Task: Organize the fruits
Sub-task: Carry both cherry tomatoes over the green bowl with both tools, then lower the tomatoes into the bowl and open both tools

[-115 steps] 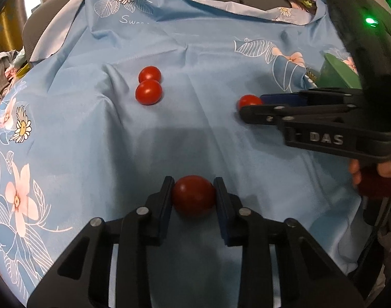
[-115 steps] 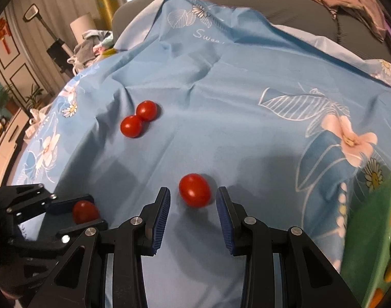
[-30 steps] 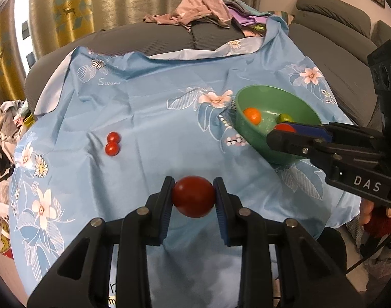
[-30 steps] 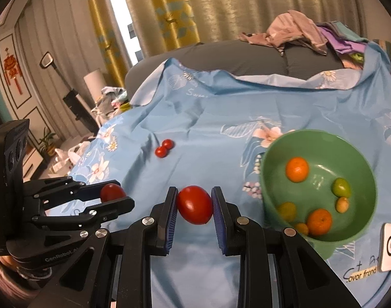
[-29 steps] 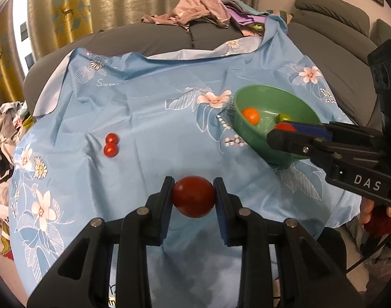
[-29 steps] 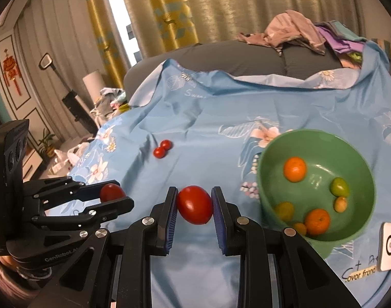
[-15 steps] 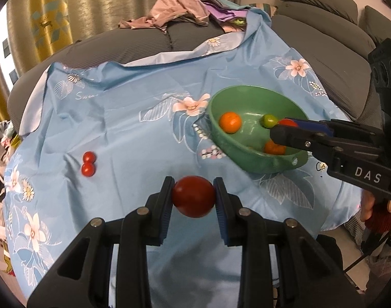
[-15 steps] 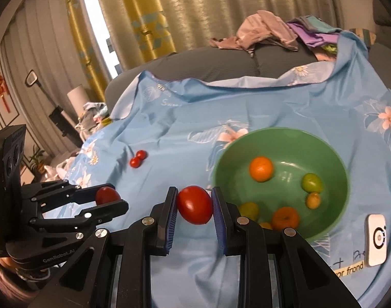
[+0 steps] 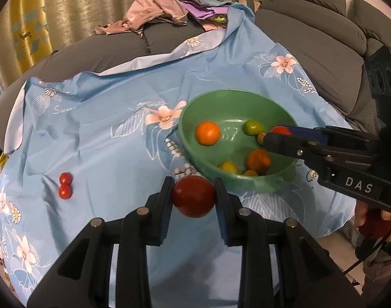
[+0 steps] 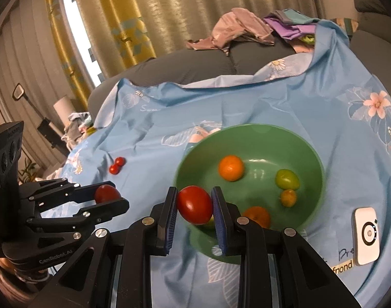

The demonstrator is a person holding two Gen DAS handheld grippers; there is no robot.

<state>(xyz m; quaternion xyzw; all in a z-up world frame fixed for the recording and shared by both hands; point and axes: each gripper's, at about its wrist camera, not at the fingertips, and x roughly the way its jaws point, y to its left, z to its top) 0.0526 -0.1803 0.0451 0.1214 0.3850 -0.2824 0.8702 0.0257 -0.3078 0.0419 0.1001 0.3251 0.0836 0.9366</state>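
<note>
Right wrist view: your right gripper [image 10: 194,206] has its jaws clamped on a red tomato [image 10: 194,204], right over the near rim of the green bowl [image 10: 316,154], so letting go should drop it inside. Your left gripper [image 9: 193,197] pinches a darker tomato [image 9: 193,196] just short of the rim; two small tomatoes [image 9: 65,185] wait far left on open cloth [image 9: 105,141].

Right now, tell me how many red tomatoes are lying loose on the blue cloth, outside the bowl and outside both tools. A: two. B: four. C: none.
A: two tomatoes lie touching on the cloth, left of the green bowl.
</note>
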